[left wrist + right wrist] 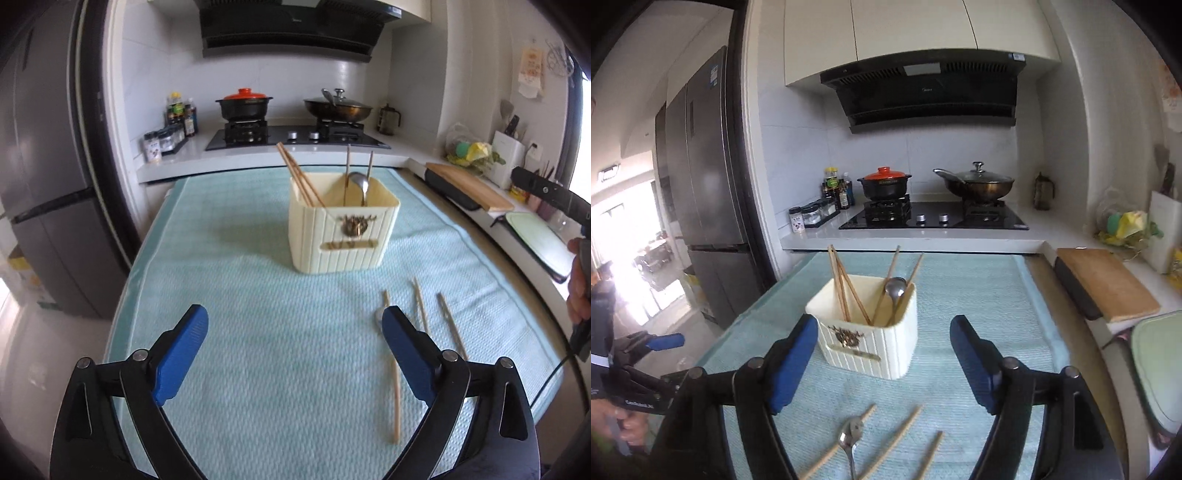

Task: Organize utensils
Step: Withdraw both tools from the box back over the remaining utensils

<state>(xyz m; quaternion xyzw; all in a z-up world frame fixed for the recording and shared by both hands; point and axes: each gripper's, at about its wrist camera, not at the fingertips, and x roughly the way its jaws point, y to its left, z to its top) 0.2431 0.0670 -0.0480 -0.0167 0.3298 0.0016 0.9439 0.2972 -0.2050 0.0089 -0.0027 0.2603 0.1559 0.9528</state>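
A cream ribbed utensil holder (343, 229) (868, 332) stands upright on the light blue cloth (240, 295). Inside it, several wooden chopsticks (846, 291) lean at the left and a metal spoon (895, 291) stands at the right. On the cloth in front lie three loose chopsticks (897, 439) (397, 387) and a second spoon (849, 435). My left gripper (295, 314) hovers open over bare cloth, left of the loose pieces. My right gripper (884, 325) is open above them, facing the holder. Nothing sits between either pair of blue fingers.
Behind the table runs a counter with a gas stove (295, 136), a red-lidded pot (243, 103) and a wok (338, 107). A grey fridge (48, 184) stands at the left. A wooden cutting board (1108, 284) and a green board (1160, 365) lie on the right.
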